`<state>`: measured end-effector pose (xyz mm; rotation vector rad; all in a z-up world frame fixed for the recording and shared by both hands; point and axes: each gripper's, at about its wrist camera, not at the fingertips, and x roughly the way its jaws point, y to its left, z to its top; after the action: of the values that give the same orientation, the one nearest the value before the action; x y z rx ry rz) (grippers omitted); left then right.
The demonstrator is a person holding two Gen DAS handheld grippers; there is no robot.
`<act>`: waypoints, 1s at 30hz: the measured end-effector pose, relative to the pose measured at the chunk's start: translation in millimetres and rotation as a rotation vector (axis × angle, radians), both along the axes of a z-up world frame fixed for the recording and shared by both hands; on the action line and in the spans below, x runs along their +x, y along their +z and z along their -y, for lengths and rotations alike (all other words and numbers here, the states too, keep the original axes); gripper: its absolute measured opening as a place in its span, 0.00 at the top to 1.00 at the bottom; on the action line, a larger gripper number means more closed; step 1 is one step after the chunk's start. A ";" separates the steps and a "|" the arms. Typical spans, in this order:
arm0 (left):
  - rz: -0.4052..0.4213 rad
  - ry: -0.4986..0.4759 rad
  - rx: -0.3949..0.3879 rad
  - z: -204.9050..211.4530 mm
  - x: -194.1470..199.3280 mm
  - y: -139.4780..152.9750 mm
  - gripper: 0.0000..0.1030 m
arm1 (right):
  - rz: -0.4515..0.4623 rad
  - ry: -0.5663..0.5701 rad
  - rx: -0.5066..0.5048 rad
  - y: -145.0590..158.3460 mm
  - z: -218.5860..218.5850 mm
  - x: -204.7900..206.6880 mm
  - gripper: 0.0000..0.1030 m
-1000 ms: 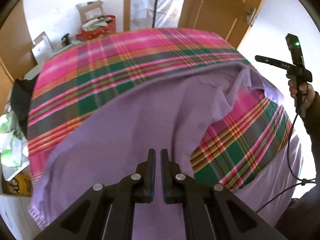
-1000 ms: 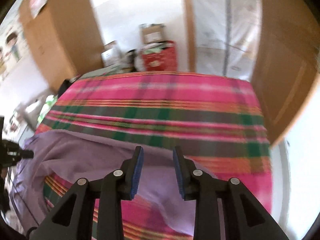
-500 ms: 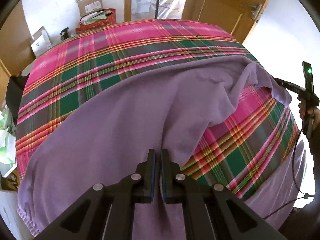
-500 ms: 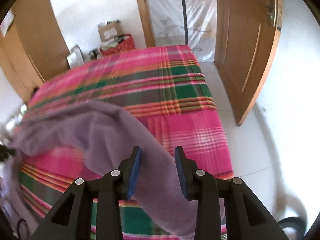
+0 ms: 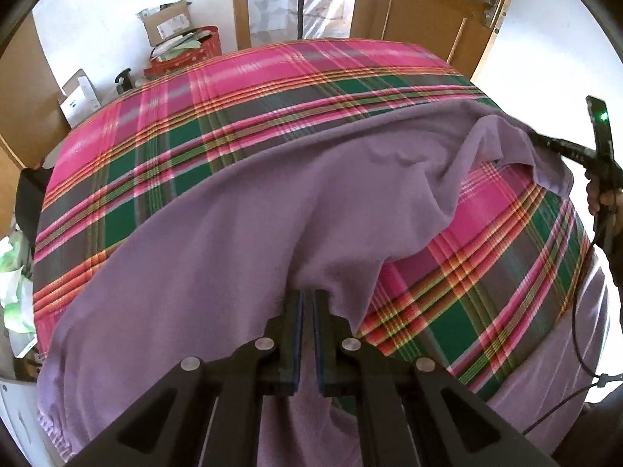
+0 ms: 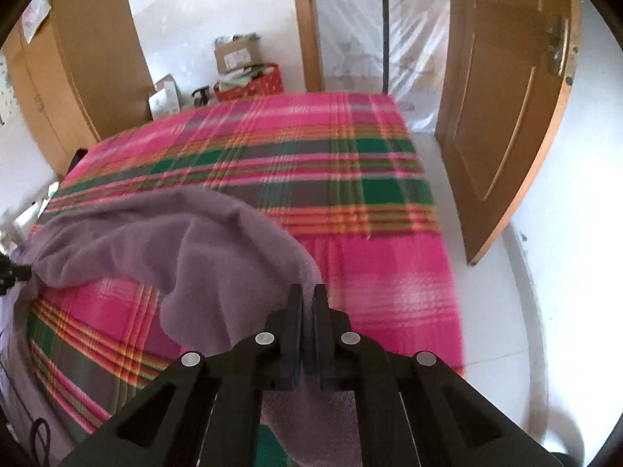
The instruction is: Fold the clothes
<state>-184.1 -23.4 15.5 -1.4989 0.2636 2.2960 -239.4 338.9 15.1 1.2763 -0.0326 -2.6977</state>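
Both jaws are pinched on the purple garment [image 5: 233, 241], draped across the plaid bed [image 5: 272, 89]: left hand-held gripper [image 5: 306, 303] mid-fabric, right hand-held gripper [image 6: 307, 299], just closed, at the edge. Lift evenly, keeping the cloth taut.

The purple garment [image 5: 218, 241] runs off the bottom edge; the plaid bedspread [image 6: 311, 163] is motion-blurred.

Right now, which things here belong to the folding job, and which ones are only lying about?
For the job:
- purple garment
- left hand-held gripper
- right hand-held gripper
- plaid bed cover, the work surface

Lying about:
- cardboard box
- red basket
- white box
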 end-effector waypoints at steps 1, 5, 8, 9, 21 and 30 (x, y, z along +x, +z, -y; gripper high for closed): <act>-0.002 -0.002 0.000 0.0 0.6 -0.7 0.96 | -0.012 -0.007 0.001 3.5 -2.4 -1.7 0.95; -0.042 -0.041 -0.007 -4.2 6.5 -0.2 0.97 | -0.020 -0.025 0.021 10.8 -10.3 -16.0 0.95; -0.055 -0.064 -0.022 -7.8 11.2 1.6 0.98 | -0.020 -0.021 0.052 12.8 -8.0 -30.0 0.95; -0.056 -0.067 -0.024 -8.7 11.8 2.2 0.98 | -0.023 -0.019 0.067 13.7 -6.6 -34.4 0.95; -0.059 -0.228 0.020 -30.9 34.2 14.7 1.00 | 0.008 -0.008 0.181 12.6 -1.7 -98.4 0.95; -0.027 -0.325 0.103 -47.7 52.9 14.0 1.00 | 0.059 -0.030 0.170 -10.5 -4.3 -127.4 0.91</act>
<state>-131.3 24.3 29.5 -1.2713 0.3618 2.0407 -366.7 343.2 4.6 1.4123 0.1761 -2.7375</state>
